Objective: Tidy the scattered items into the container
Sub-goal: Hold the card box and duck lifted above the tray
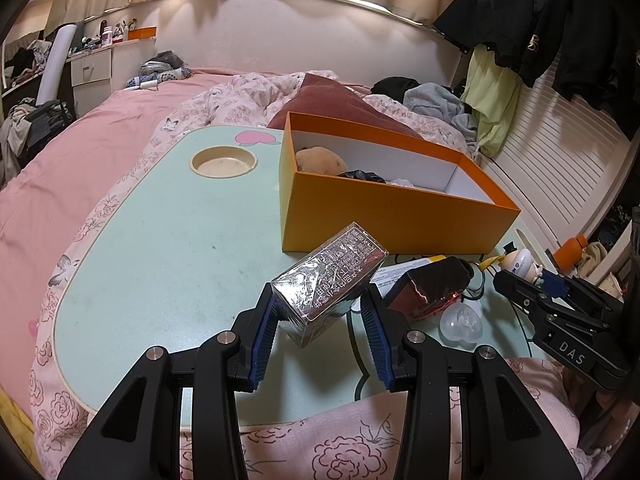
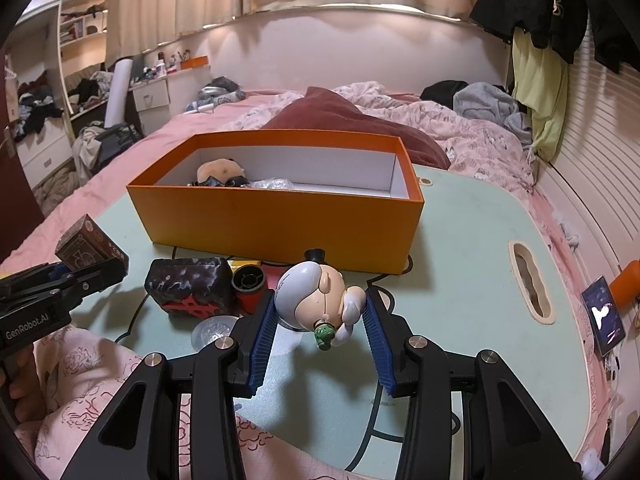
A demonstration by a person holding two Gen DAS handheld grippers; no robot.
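The left gripper (image 1: 320,312) pinches a small cellophane-wrapped box (image 1: 330,276) between its blue ribbed pads, holding it tilted and clear of the pale green lap table (image 1: 160,248). The right gripper (image 2: 320,316) is clamped on a round-headed toy figurine (image 2: 316,300), one pad on the white side of the head and the other on its far side, with the little black hat pointing away from the jaws.

Ahead of both grippers sits the open orange box (image 2: 280,220), the container, its near wall just beyond the held things. A tan plush and some dark and clear bits already lie at its left end; the right end is bare.

The wrapped box looks light and stiff, but the film is glossy and probably slick, so the flat long faces are the right place to squeeze. The grip appears to sit at one end, which may let it swing. The figurine seems like hard, smooth plastic, and a domed head gives the pads little to bite on, so it could pop out if the squeeze slackens.

Between the two grippers, close to their tips, a dark marbled cube (image 2: 188,288), a red-and-black capped item (image 2: 250,286) and a clear plastic piece (image 2: 214,330) still lie on the table.
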